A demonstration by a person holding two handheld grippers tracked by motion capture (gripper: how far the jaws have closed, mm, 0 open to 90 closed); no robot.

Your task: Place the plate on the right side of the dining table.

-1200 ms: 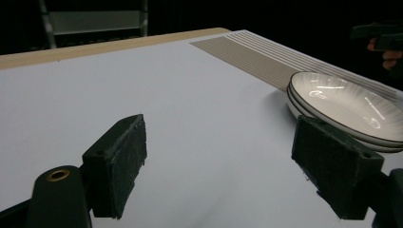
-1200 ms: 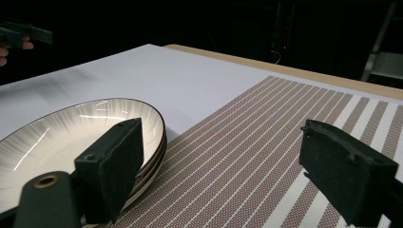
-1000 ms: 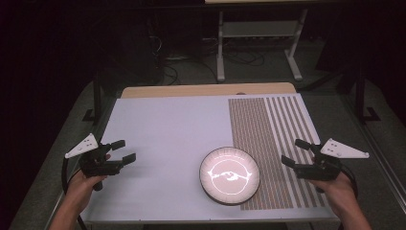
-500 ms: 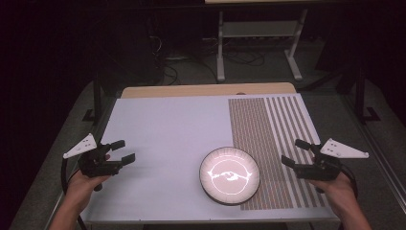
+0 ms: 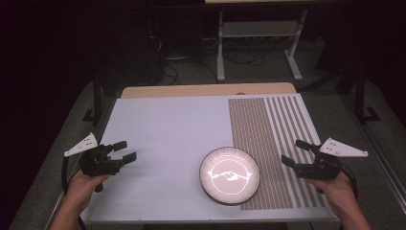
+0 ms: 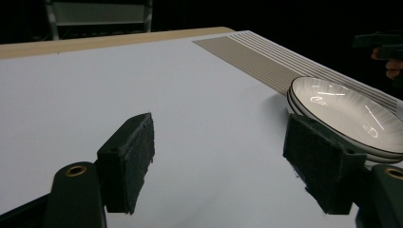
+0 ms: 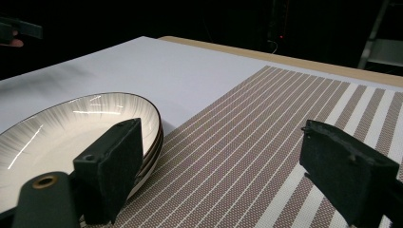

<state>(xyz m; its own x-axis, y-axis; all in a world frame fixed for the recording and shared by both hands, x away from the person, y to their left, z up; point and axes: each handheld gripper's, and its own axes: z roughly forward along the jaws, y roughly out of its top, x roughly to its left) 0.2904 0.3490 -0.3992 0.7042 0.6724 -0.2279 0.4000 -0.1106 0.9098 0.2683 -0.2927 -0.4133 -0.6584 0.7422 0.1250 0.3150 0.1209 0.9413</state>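
- The table point(image 5: 158, 139) is the biggest thing here, under a pale sheet, and a striped mat point(image 5: 282, 143) covers its right part. The mat could bunch up or slide if a plate is dragged across it.
- The plates point(image 5: 230, 175) sit near the front edge, half on the mat and half on the pale sheet. From the side they look like a small stack, one in another. They look smooth and shiny, so a pinch on the rim could slip, and a tipped plate could fall to the floor and break. Two plates could also stick and lift together, then one could drop.
- The left gripper point(image 5: 120, 152) is well to the left of the plates. Its jaws have just been closing a little, with nothing between them, and they are wide apart. If they close too soon, they miss the rim.
- The right gripper point(image 5: 298, 154) is above the mat, just right of the plates. Its jaws are spread wide and hold nothing. A fast push could knock the stack sideways.
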